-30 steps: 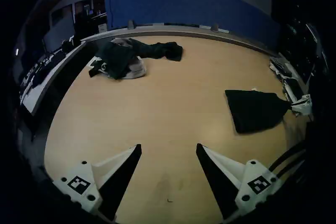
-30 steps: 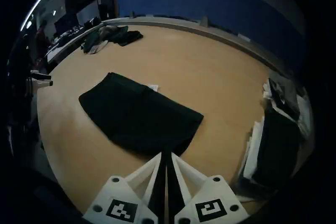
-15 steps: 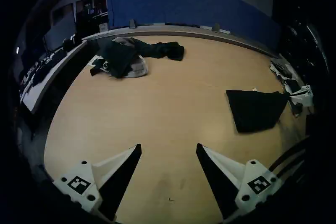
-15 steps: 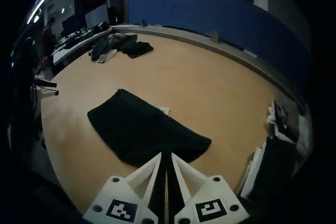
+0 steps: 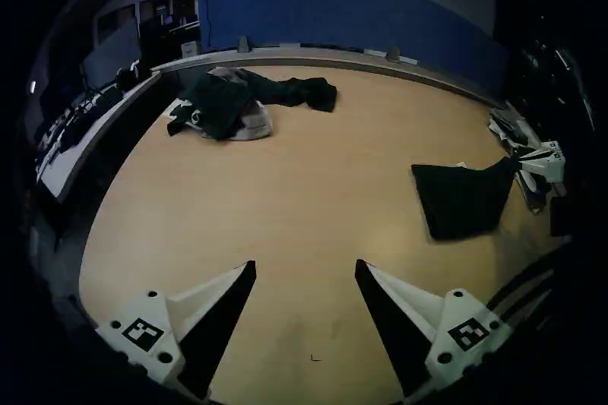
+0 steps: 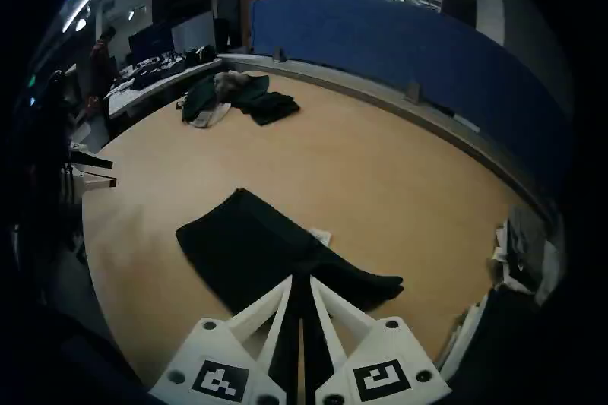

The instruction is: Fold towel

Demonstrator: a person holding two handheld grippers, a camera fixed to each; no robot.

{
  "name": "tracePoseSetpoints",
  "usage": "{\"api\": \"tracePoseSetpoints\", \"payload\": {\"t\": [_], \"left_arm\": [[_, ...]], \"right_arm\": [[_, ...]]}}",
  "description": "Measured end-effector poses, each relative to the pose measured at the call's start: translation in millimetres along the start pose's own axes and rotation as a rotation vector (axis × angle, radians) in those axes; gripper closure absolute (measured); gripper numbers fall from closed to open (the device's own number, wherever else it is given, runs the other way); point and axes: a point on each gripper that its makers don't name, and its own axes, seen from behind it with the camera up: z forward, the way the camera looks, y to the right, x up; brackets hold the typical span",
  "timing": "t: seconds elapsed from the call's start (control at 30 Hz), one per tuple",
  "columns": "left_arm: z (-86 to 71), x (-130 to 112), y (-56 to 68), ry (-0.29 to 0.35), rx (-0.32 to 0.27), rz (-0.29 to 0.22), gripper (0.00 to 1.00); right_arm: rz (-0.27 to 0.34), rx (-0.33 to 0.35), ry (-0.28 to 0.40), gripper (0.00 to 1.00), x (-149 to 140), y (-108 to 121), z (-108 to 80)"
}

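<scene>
Currently: towel (image 6: 251, 249) near the bench's (image 6: 380, 169) right edge, one corner pinched and lifted by right gripper (image 6: 302, 281). Left gripper (image 5: 304, 263) spread, empty. I judge folding begun; next, carry corner across.

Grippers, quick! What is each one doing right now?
Left gripper: open, holding nothing.
Right gripper: shut on the dark towel.
</scene>
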Motion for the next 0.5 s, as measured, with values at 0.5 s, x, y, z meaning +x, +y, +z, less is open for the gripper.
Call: {"api": "tracePoseSetpoints", "payload": {"t": [0.5], "left_arm": [[-2.3, -2.0, -13.0, 0.011, 0.001, -0.026, 0.03]], "right_arm": [[-0.105, 0.079, 0.012, 0.99, 40.2, -44.5, 27.7]]}}
